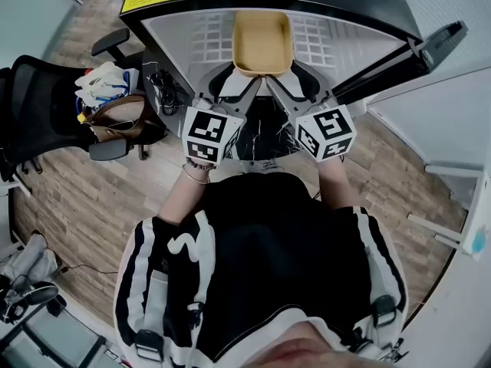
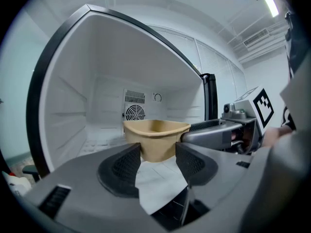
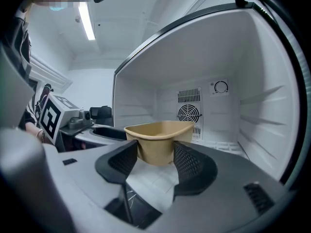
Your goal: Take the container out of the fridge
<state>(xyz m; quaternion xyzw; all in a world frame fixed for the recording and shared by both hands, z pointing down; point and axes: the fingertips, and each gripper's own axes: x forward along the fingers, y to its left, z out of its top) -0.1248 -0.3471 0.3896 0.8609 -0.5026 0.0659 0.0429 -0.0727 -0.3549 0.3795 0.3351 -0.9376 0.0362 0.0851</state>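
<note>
Head view: tan container [image 1: 262, 41] at the front of the open fridge [image 1: 345, 41], over its wire shelf. Left gripper [image 2: 158, 152] and right gripper [image 3: 155, 154] each have jaws clamped on a near corner. Container is empty and looks light, thin-walled, likely to flex. Hold corners gently, keep level.

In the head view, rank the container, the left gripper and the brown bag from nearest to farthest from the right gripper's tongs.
1. The container: right at the tongs of the right gripper, straight ahead.
2. The left gripper: just to the left, at the container's other near corner.
3. The brown bag: far left, beside the black chair.
</note>
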